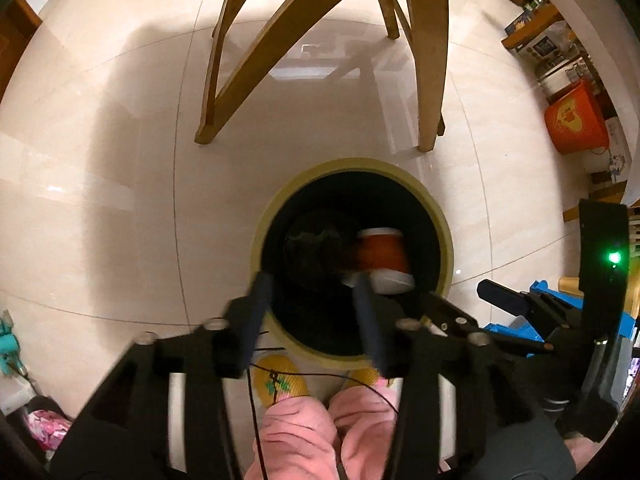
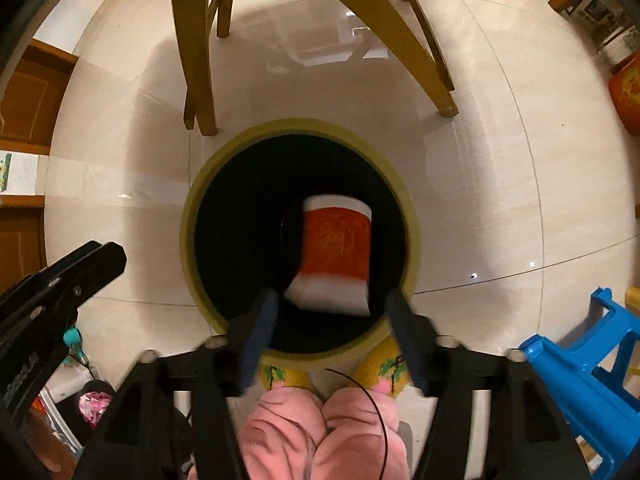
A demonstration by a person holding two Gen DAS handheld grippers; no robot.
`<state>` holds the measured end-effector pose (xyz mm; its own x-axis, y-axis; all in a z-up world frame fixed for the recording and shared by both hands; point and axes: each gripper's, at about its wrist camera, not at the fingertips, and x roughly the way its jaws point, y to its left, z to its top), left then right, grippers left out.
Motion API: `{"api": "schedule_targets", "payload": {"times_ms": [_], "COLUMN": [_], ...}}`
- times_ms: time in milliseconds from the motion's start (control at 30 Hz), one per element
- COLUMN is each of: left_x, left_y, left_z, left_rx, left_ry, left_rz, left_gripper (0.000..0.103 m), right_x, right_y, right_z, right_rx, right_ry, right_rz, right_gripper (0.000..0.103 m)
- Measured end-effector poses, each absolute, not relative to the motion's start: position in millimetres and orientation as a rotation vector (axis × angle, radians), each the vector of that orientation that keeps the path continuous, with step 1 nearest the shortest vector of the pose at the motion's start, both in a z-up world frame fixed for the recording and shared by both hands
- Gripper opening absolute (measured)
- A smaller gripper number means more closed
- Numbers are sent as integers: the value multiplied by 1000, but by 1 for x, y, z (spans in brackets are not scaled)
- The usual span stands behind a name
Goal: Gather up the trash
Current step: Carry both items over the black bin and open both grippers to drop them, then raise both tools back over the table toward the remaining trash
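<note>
A round trash bin (image 1: 442, 236) with a pale yellow rim and a black inside stands on the tiled floor; in the right wrist view its rim (image 2: 192, 216) is straight ahead. A red and white paper cup (image 2: 334, 254) is blurred inside the bin's mouth, free of both grippers; it also shows in the left wrist view (image 1: 382, 258). My right gripper (image 2: 332, 312) is open above the bin's near rim, just behind the cup. My left gripper (image 1: 314, 292) is open over the bin's near edge. The right gripper also shows at the left view's right side (image 1: 512, 300).
Wooden chair legs (image 1: 430, 80) stand on the floor beyond the bin. An orange bucket (image 1: 576, 120) and cluttered shelves are at the far right. A blue plastic stool (image 2: 580, 368) is at the near right. The person's pink trousers and yellow slippers (image 2: 384, 364) are just below the bin.
</note>
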<state>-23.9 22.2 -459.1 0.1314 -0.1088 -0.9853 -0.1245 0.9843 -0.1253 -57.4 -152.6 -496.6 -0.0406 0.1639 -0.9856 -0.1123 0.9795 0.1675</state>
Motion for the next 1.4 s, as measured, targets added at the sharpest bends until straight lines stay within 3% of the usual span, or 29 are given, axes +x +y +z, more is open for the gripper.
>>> {"api": "schedule_targets", "payload": {"times_ms": [200,467,1067,1400], "left_x": [-19,-20,-38,-29], "left_y": [19,3,2,7], "left_z": [-458,-416,-167,-57], "left_rx": [-202,-183,-145,-168], "left_ry": [1434,1394,1309,1223], "left_rz": [2,-8,-7,8], "left_gripper": [45,45,45,45], "right_x": [-56,-41,-46,-32], "right_y": [-161,-184,-212,-213], "right_z": [-499,-468,-197,-58], "right_rx": [48,95,113,84], "right_ry": [1599,1597,1433,1296], "right_rz": [221,214,282,368], "right_gripper": [74,74,74,74]}}
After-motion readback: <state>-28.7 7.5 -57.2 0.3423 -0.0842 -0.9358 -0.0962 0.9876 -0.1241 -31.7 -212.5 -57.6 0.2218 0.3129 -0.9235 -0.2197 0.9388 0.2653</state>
